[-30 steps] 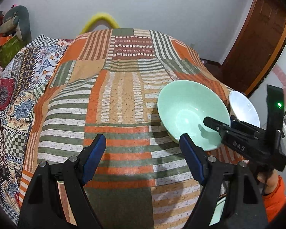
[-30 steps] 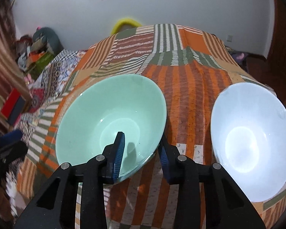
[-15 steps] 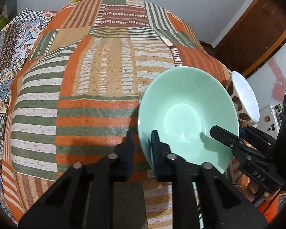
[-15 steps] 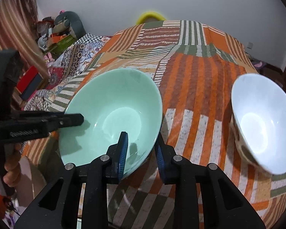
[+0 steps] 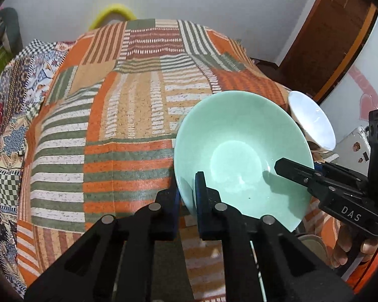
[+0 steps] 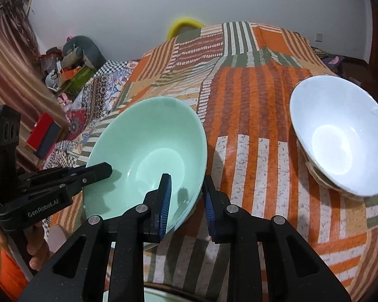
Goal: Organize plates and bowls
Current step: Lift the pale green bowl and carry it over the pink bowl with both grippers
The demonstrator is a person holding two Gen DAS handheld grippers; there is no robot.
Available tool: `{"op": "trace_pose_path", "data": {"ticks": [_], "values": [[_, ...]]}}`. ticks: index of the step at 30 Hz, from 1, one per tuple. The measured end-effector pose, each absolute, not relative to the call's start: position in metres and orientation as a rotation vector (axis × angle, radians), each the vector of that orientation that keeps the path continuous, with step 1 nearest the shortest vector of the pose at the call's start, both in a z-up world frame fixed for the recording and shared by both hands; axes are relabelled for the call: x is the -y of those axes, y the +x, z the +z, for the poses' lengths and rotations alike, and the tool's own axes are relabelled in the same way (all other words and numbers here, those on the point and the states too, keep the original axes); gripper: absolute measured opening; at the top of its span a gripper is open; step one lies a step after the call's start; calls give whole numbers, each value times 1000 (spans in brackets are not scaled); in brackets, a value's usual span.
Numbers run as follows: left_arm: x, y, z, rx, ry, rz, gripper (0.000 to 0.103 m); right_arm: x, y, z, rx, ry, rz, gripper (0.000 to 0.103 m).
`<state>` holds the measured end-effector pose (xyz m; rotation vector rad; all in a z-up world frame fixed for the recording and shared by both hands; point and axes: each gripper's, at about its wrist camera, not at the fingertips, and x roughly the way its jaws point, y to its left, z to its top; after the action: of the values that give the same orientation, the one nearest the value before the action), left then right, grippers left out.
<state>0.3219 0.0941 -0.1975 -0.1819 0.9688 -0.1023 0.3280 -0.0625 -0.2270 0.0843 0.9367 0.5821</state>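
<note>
Both my grippers now clamp the green bowl [image 6: 148,148]: left gripper [image 5: 186,196] on its lower-left rim, right gripper [image 6: 186,198] lower right; white bowl [image 6: 340,136] lies far right.

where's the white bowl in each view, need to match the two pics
Left wrist view: the white bowl sits at the right edge, tilted, just behind the green bowl.
Right wrist view: the white bowl sits on the right, apart from the green bowl, resting on the striped bedspread.
Shared landmark: the yellow ring at the bed's far end, by the wall.
</note>
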Motion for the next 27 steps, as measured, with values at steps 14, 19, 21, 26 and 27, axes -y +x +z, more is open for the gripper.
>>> {"op": "trace_pose_path", "data": {"ticks": [14, 19, 21, 26, 27], "values": [[-83, 258, -139, -847, -185, -115, 10, 69, 277, -174, -806, 61, 576, 23], [-82, 227, -117, -804, -183, -118, 10, 68, 258, -160, -769, 59, 586, 23], [-83, 214, -110, -793, -186, -119, 10, 66, 251, -156, -760, 61, 593, 23], [-86, 184, -103, -773, -181, -99, 10, 59, 232, -152, -741, 45, 608, 23], [-87, 177, -103, -772, -184, -94, 10, 58, 228, -152, -739, 42, 610, 23]]}}
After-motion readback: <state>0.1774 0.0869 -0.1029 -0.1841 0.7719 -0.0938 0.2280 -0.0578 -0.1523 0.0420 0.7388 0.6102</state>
